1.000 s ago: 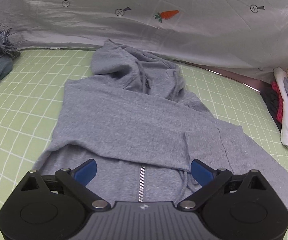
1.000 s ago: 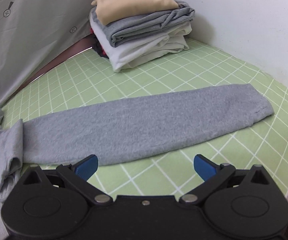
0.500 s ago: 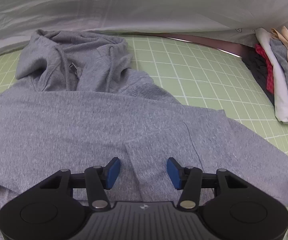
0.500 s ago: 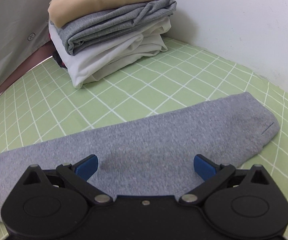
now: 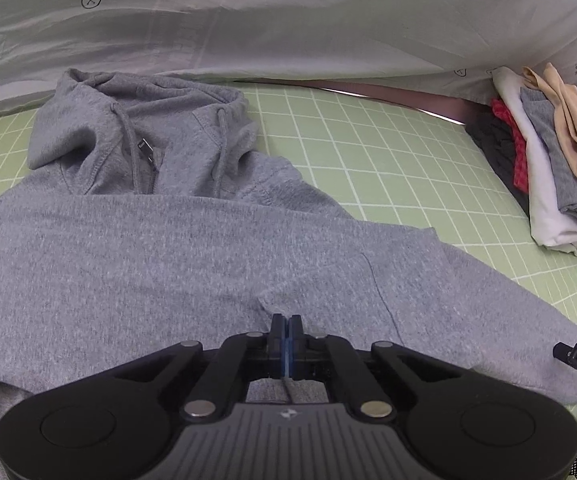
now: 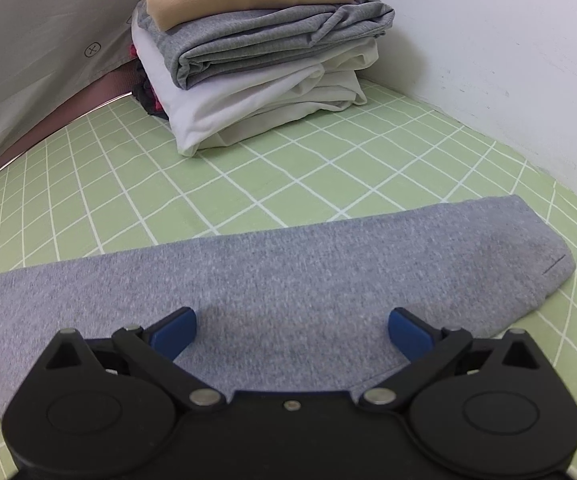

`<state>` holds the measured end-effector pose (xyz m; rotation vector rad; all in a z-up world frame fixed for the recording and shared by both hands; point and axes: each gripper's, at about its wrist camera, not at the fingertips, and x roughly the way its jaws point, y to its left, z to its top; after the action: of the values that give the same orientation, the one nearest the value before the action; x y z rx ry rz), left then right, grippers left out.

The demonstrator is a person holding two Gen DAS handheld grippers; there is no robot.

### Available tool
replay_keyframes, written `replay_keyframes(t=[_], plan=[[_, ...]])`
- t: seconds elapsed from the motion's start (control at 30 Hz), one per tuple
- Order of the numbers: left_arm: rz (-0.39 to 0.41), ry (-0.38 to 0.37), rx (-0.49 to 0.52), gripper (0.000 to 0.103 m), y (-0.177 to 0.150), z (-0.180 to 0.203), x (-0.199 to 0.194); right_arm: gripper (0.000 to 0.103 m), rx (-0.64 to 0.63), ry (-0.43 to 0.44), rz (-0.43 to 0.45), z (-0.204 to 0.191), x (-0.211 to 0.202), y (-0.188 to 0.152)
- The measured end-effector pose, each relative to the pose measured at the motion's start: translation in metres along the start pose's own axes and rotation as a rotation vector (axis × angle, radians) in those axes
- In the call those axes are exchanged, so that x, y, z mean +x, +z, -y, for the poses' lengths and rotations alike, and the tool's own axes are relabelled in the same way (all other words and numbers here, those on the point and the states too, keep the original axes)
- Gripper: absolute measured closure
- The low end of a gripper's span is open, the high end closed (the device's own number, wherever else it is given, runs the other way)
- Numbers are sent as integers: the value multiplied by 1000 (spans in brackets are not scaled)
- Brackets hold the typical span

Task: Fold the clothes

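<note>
The gray hoodie (image 5: 168, 264) lay flat on the green surface (image 5: 368, 152). Since a second earlier, the left gripper (image 5: 286, 330) had closed its jaws on a pinch of the hoodie's fabric, so lifting could begin. The right gripper (image 6: 292, 330) hung over the hoodie's sleeve (image 6: 328, 264), jaws apart.

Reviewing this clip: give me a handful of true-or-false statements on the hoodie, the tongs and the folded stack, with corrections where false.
1. The left tongs are shut on a pinch of the gray hoodie. True.
2. The right tongs are clamped on the sleeve. False: they stand open, with the sleeve lying flat between the blue pads.
3. The folded stack has a beige garment on top. True.
4. The hoodie lies on a plain blue sheet. False: the cover is green with a white grid.
5. The sleeve's cuff rests on the stack. False: it lies on the cover, apart from it.
</note>
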<state>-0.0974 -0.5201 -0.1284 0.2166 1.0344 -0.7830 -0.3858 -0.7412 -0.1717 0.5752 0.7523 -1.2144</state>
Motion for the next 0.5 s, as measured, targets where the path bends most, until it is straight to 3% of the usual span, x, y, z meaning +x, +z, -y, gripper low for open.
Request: replay_keyframes(t=[0.27,0.5], plan=[[65,-8,20,103,8,-17,-30,0,-10,10,-15,-1,-4,-4],[156,76,-42,103,27,-64,-75,0,-7,6,-18,-2,-4,-3]])
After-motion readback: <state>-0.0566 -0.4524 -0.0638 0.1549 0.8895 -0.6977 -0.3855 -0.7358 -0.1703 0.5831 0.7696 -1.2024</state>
